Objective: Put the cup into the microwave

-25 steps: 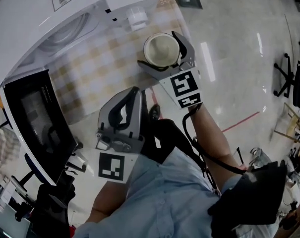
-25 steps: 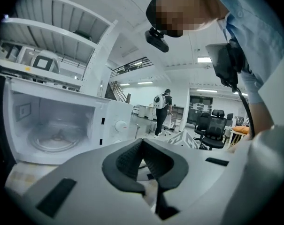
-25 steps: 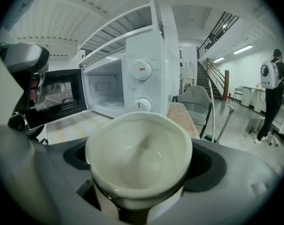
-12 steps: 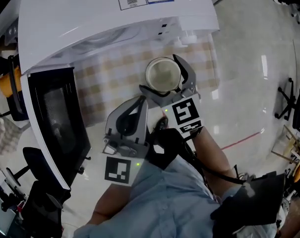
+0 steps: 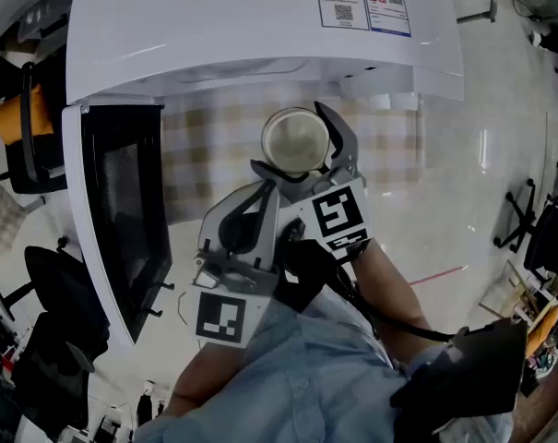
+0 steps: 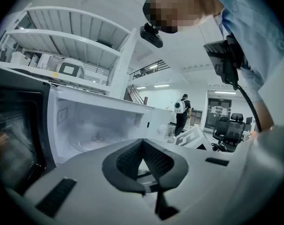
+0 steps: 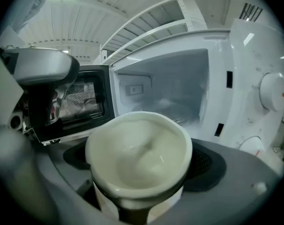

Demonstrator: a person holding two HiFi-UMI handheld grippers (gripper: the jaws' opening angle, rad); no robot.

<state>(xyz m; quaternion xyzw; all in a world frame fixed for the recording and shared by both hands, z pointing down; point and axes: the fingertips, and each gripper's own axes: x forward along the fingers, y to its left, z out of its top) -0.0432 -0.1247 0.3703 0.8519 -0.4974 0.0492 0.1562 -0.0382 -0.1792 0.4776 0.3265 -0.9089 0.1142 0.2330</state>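
At the left, the black glass door (image 5: pixel 122 210) of the big white microwave (image 5: pixel 242 26) is swung wide open. A second ago the microwave was off in the top left corner of the head view. Now it is spread right across the top, so it has been faced straight on. Next to the door, the left hand-held gripper (image 5: pixel 263 190) is kept low and close to the body. Its two dark pads are pressed together with nothing between them, so it is only waiting. In the middle, the round cream cup (image 5: pixel 295 139) is squeezed tight by the right hand-held gripper (image 5: pixel 302 155) and is held upright. The cup has been carried nearer to the microwave, and it is now held up over the checked cloth on the table (image 5: pixel 205 150), just in front of the opening. In the right gripper view, the empty white inside of the microwave (image 7: pixel 165 93) can be seen right behind the cup. The cup is not yet inside, though. It looks as if the lining up has been done, and the cup only needs to be pushed forward through the open front and set down. The edge of the opening should not be bumped on the way in.
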